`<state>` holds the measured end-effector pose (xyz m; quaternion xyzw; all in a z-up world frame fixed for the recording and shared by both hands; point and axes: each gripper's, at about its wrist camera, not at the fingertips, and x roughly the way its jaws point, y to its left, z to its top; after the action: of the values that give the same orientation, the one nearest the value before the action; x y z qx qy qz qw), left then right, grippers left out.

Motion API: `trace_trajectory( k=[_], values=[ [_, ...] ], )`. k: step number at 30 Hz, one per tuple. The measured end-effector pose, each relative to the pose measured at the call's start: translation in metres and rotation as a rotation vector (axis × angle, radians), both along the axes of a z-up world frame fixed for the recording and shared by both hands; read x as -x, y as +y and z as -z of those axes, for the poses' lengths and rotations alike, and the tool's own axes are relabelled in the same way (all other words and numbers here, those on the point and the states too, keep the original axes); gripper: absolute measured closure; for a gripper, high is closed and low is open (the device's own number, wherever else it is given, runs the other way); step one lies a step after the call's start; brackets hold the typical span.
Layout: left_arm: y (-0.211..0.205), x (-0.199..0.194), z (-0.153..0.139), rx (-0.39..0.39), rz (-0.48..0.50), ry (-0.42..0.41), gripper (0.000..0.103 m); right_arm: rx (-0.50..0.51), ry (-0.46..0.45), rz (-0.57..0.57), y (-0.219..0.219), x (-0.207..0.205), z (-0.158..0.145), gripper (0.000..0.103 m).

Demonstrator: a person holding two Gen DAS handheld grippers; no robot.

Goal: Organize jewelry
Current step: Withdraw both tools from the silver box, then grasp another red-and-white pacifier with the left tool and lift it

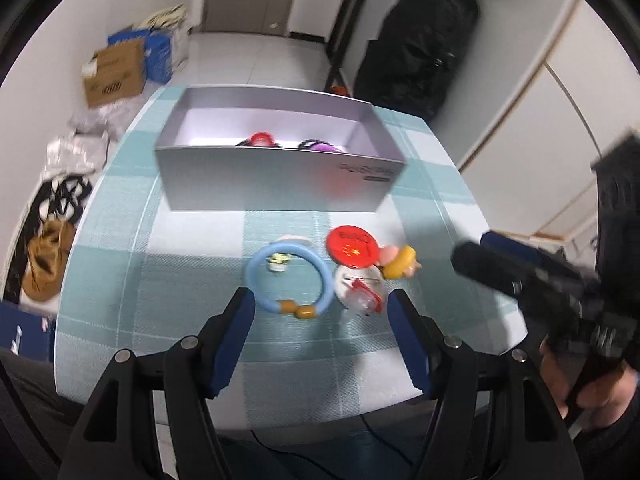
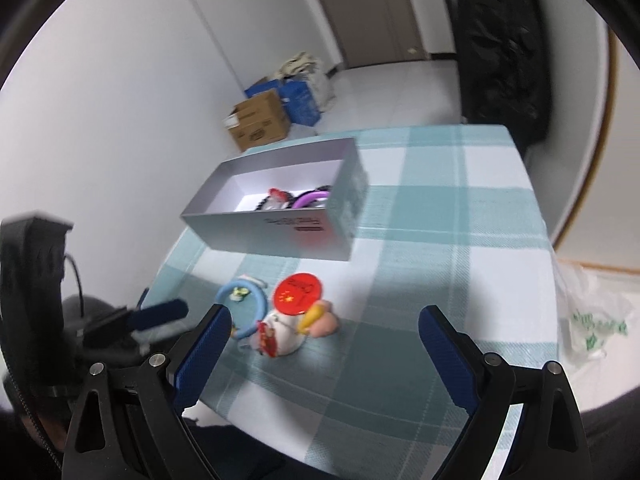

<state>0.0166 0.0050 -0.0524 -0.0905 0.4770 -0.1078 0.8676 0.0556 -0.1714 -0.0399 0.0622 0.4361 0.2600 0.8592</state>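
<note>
A light blue bracelet (image 1: 288, 278) with amber beads lies on the checked tablecloth, a small charm inside its ring. Beside it sit a red round badge (image 1: 354, 247), a white pouch with a red tag (image 1: 360, 288) and a yellow and pink ring piece (image 1: 400, 266). My left gripper (image 1: 322, 302) hangs open just above and in front of the bracelet and pouch, nothing between its fingers. My right gripper (image 2: 324, 320) is open too, above the same pile (image 2: 298, 312). The grey box (image 1: 280, 176) behind holds a red piece (image 1: 262, 139) and a purple piece (image 1: 322, 146).
The table's front edge (image 1: 280, 420) lies close under the left gripper. The right gripper's body (image 1: 540, 280) and a hand show at the right of the left wrist view. Cardboard and blue boxes (image 2: 264, 120) and a black bag (image 1: 420, 48) stand on the floor.
</note>
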Motion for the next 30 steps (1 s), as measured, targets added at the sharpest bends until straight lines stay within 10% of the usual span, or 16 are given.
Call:
trace_trajectory(
  k=[6, 10, 15, 22, 30],
  values=[
    [-0.021, -0.005, 0.006, -0.041, 0.089, -0.009, 0.039, -0.019, 0.005, 0.067, -0.014, -0.004, -0.002, 0.008],
    [-0.03, -0.007, 0.013, -0.071, 0.131, 0.017, 0.064, -0.024, 0.022, 0.083, -0.02, -0.006, 0.001, 0.008],
    [-0.031, -0.006, 0.011, -0.089, 0.131, 0.008, 0.065, -0.045, 0.027, 0.099, -0.027, -0.008, -0.001, 0.008],
    [-0.043, -0.005, 0.019, -0.124, 0.181, 0.033, 0.092, -0.059, 0.019, 0.095, -0.027, -0.007, -0.004, 0.008],
    [-0.04, -0.004, 0.018, -0.11, 0.175, 0.039, 0.093, -0.068, 0.018, 0.107, -0.031, -0.008, -0.004, 0.008]
  ],
)
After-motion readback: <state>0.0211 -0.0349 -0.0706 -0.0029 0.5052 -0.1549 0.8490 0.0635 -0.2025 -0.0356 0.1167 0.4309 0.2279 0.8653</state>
